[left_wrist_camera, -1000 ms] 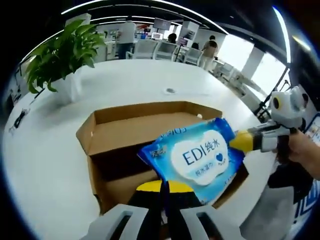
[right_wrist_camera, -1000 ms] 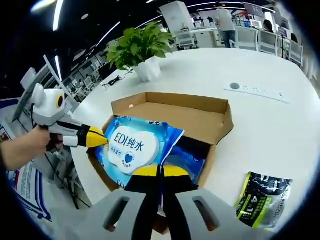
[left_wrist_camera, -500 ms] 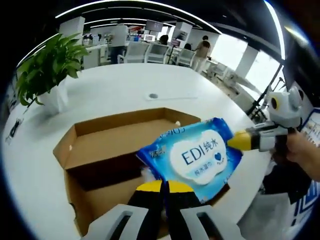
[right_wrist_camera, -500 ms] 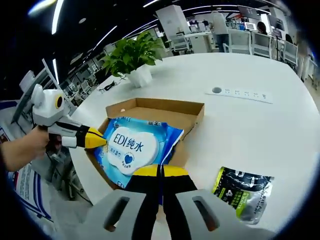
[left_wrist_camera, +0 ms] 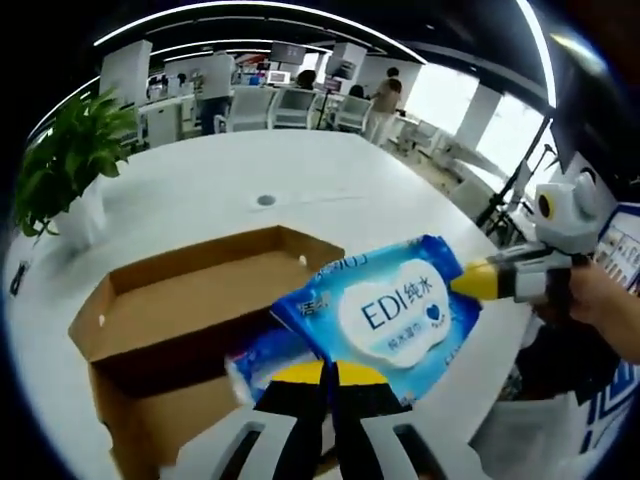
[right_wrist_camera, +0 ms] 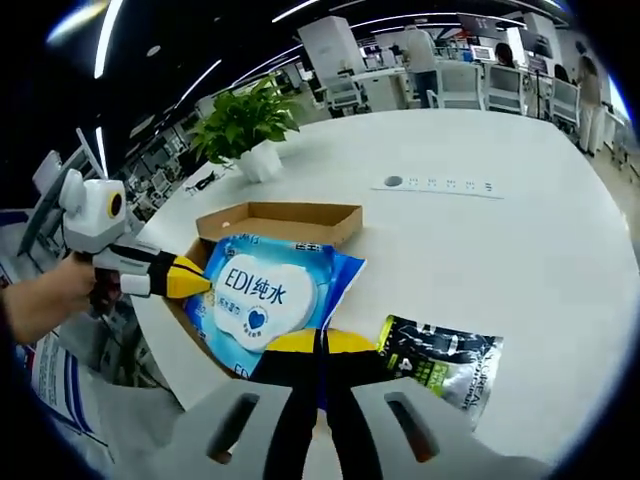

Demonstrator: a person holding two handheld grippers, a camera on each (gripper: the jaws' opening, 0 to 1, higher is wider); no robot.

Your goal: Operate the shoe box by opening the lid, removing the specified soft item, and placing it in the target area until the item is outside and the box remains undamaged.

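Observation:
A blue wipes pack with a white label hangs in the air, held from two sides. My left gripper is shut on one edge of it, and my right gripper pinches the opposite corner with its yellow tips. In the right gripper view the same pack sits between my right gripper and my left gripper. The open cardboard shoe box lies below and behind the pack, its lid folded back. Another blue pack shows inside the box. The box rests near the table's edge.
A black and green pouch lies on the white table to the right of the box. A potted plant and a socket strip stand farther back. A hand holds the right gripper. Chairs and people are at the back of the room.
Both grippers have carried the blue pack up and away from the box, which now looks smaller and lower in both views. The black and green pouch has come closer in the right gripper view.

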